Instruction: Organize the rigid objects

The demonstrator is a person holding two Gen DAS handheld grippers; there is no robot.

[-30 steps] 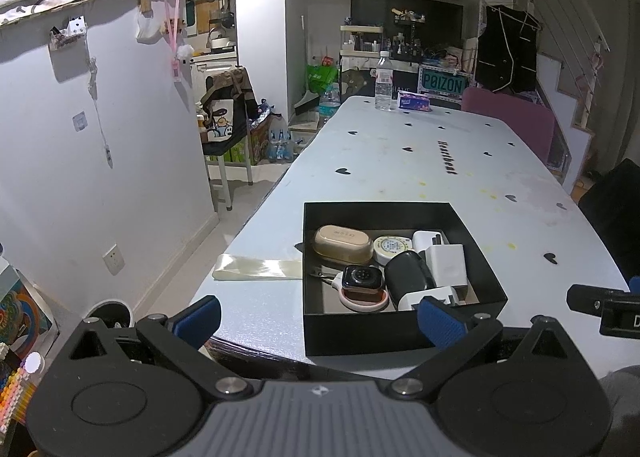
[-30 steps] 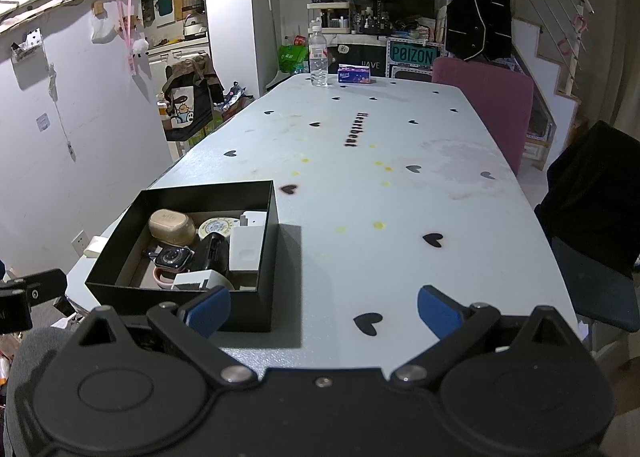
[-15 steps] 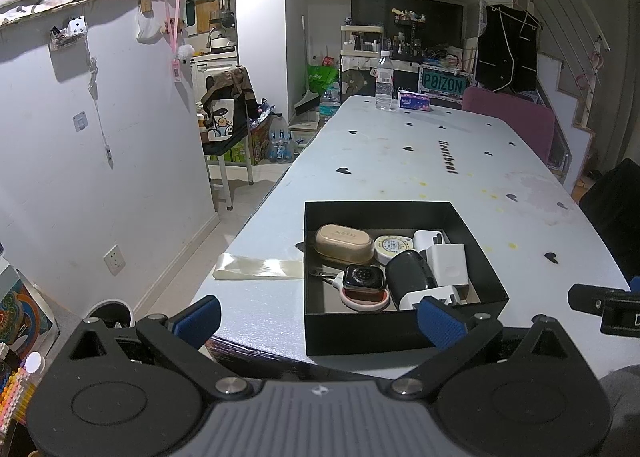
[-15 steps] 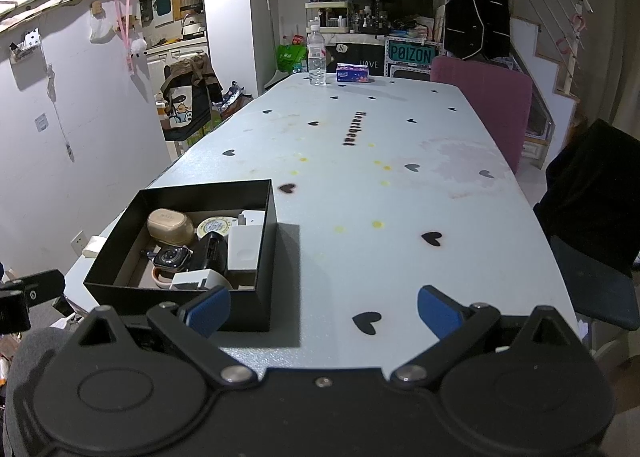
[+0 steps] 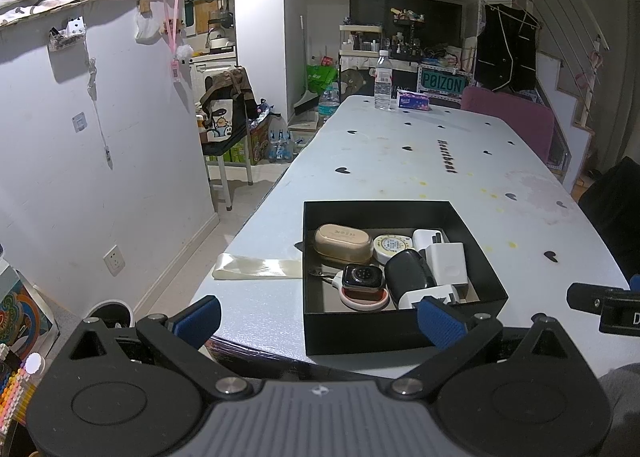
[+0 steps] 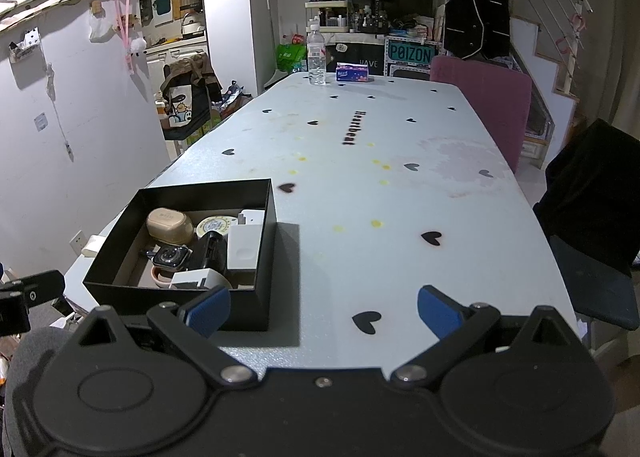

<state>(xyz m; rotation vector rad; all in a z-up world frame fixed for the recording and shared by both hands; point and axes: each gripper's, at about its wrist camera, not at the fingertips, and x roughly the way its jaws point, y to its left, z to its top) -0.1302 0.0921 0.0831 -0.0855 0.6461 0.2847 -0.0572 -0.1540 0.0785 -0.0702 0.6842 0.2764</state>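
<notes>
Two grippers hover at the near end of the bench (image 6: 400, 193), and both stand with jaws spread wide, holding nothing and touching nothing. The left gripper (image 5: 318, 315) faces the black box (image 5: 384, 331) from just in front of it; its right blue pad overlaps the box's near wall in the left wrist view, though whether it touches cannot be told. The right gripper (image 6: 324, 309) looks over bare bench to the right of the box (image 6: 256, 305), its left pad close to the box's near right corner.

The open black box sits near the bench's front left edge and holds the small things packed together. At the back left lies a tan oval case (image 5: 343, 243), and beside it a round white tin (image 5: 393, 245) with a printed lid. A smartwatch (image 5: 362, 277) rests on a pink ring (image 5: 366, 300) toward the front, with a small metal tool (image 5: 325, 277) at its left. A black pouch (image 5: 408, 273) lies in the middle, a white charger block (image 5: 448, 263) at the right, and another white adapter (image 5: 430, 294) by the front wall.

Left of the box a strip of clear plastic (image 5: 256, 267) lies flat on the bench. At the far end stand a water bottle (image 6: 317, 55) and a tissue pack (image 6: 352, 73).
</notes>
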